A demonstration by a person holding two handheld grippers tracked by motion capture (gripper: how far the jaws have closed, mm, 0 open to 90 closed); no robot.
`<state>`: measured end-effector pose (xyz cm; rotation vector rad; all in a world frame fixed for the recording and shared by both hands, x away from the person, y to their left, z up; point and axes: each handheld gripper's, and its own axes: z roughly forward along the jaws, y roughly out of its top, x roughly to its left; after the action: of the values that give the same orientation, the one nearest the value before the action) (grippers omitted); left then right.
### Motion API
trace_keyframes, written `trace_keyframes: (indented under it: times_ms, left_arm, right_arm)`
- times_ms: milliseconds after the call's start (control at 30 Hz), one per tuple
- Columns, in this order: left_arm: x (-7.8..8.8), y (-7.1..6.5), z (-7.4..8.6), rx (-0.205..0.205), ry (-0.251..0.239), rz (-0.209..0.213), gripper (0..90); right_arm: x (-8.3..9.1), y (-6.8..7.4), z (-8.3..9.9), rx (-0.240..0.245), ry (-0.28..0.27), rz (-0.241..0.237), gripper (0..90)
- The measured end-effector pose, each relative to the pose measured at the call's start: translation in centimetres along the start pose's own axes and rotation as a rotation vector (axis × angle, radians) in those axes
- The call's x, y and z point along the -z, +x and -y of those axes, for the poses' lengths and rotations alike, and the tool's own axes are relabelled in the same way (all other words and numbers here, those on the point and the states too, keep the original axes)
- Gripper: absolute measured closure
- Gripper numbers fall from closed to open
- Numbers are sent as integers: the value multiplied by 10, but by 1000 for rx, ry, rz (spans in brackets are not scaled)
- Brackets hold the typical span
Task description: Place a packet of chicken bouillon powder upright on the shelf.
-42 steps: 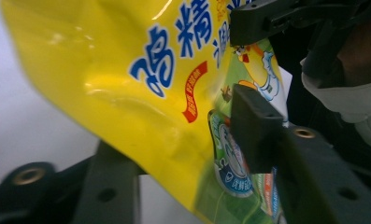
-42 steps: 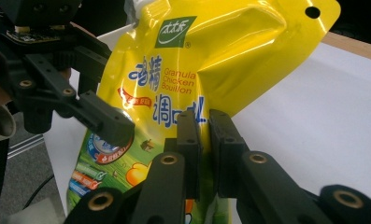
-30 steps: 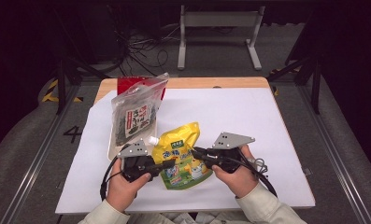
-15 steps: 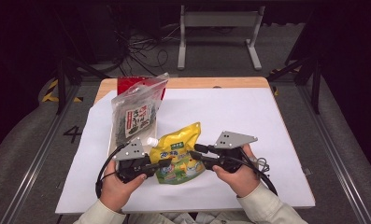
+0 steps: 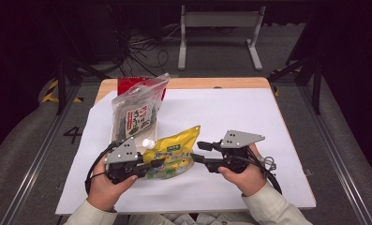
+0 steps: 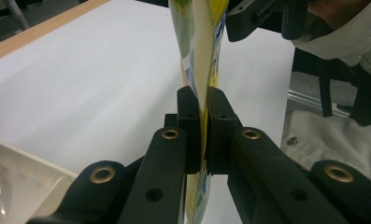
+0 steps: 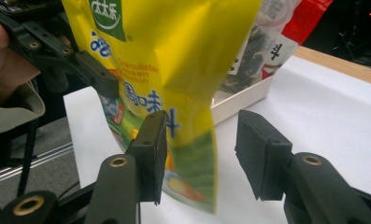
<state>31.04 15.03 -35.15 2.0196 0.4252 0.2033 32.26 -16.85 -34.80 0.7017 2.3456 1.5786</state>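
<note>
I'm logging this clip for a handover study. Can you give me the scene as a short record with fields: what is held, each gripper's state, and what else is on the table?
held item: yellow pouch
left gripper: shut on the pouch's edge
right gripper: jaws have just been opening, pouch edge between them, far jaw clear of it
other items: clear bag of dark food in a white tray, red packet behind
surface: white sheet on wooden table

A wooden counter carries a white sheet over most of its top; a shallow white tray sits on the sheet's left.
</note>
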Motion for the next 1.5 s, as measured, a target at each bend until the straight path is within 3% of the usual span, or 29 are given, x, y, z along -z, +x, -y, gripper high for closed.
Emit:
trace_keyframes:
  times_ms: [500, 1500]
  left_arm:
    - [12, 6, -1, 14, -16, 3, 868]
    - [63, 27, -4, 8, -42, -82, 867]
  right_arm:
    - [18, -16, 1, -11, 2, 60, 484]
    - [54, -37, 10, -61, 6, 147, 438]
